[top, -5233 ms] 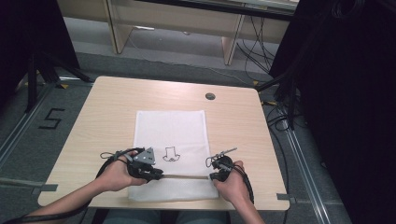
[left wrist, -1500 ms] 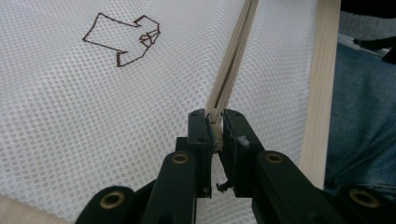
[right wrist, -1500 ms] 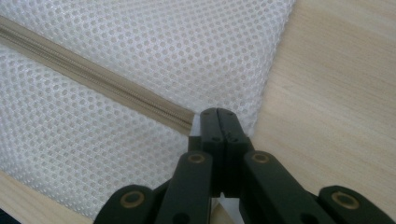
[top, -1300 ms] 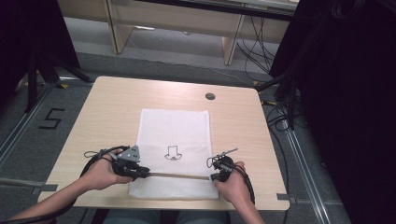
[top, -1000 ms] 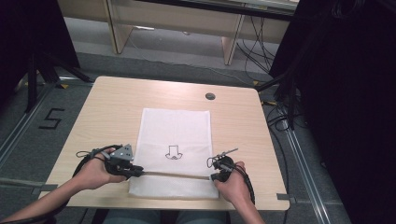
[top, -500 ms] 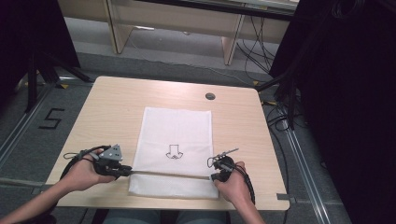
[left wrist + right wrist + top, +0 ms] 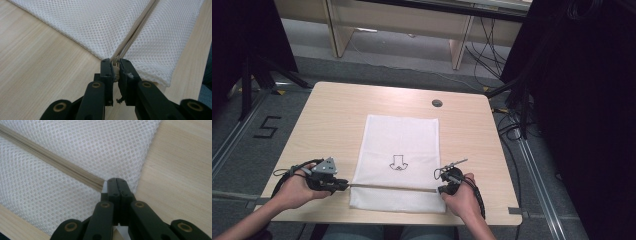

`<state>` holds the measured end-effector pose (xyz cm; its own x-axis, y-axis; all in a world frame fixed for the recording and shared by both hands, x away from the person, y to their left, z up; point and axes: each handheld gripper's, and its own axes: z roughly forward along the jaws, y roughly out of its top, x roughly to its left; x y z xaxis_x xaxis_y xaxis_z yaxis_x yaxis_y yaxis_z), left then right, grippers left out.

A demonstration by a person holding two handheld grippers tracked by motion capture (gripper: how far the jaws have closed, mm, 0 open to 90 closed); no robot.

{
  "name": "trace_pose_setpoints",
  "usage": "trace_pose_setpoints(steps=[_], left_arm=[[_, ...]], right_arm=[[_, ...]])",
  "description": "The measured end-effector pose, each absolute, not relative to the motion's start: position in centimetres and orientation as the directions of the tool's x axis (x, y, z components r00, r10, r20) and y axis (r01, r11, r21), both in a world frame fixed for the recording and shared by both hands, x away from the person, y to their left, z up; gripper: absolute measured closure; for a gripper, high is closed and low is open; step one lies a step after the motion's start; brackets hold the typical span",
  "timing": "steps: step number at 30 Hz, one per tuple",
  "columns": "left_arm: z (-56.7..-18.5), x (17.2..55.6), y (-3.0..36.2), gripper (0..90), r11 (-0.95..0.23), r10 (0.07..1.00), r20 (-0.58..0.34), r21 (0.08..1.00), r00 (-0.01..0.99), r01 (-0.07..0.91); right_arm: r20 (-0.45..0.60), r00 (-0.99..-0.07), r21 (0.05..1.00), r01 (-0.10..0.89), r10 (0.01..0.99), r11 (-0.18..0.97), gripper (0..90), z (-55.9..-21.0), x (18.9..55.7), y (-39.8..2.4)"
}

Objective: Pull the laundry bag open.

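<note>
A white mesh bag [image 7: 399,145] lies flat in the middle of the wooden table [image 7: 337,115], with a small black drawing [image 7: 398,162] on it. A beige zipper [image 7: 392,187] runs across its near end. My left gripper [image 7: 346,185] is at the bag's left edge, its jaws shut on the zipper pull [image 7: 115,65]; the zipper [image 7: 135,27] stretches away from it over the mesh [image 7: 87,22]. My right gripper [image 7: 439,190] is shut on the bag's right edge [image 7: 116,181], just where the zipper [image 7: 55,161] ends.
A round dark cable hole [image 7: 437,103] sits near the table's far right. Bare wood lies on both sides of the bag. Beyond the far edge is grey floor with shelving legs [image 7: 459,47]; dark curtains hang at the right.
My left gripper has moved left along the zipper line, from over the bag to its left edge, with the pull in its jaws. The right gripper has stayed still.
</note>
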<state>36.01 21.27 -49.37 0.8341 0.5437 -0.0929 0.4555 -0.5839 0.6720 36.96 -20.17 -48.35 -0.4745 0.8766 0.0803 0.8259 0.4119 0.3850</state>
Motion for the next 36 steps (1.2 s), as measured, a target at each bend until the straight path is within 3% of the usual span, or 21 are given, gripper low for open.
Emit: trace_pose_setpoints(steps=[12, 18, 24, 28, 36], left_arm=[[-49.2, 35.8, 21.6, 78.9, -0.548, 0.585, -0.073, 0.699, 0.808, 0.460], [-48.3, 36.0, 22.6, 59.4, -0.391, 0.642, -0.091, 0.815, 0.761, 0.428], [-47.9, 36.3, 23.0, 42.7, -0.239, 0.718, -0.177, 0.846, 0.673, 0.477], [-47.9, 36.1, 23.1, 36.6, -0.174, 0.746, -0.234, 0.835, 0.624, 0.521], [-48.2, 36.3, 23.4, 35.4, -0.176, 0.759, -0.232, 0.826, 0.608, 0.535]], right_arm=[[0.084, -0.502, 0.404, 0.807, 0.861, 0.431, 90.0, -48.4, 36.9, -20.3], [0.081, -0.506, 0.415, 0.801, 0.859, 0.432, 89.9, -48.4, 36.8, -20.3], [0.091, -0.494, 0.403, 0.812, 0.864, 0.422, 88.5, -48.2, 36.6, -20.2], [0.100, -0.491, 0.406, 0.814, 0.865, 0.415, 87.3, -48.2, 36.6, -20.3], [0.103, -0.492, 0.411, 0.812, 0.864, 0.414, 85.9, -48.2, 36.6, -20.4]])
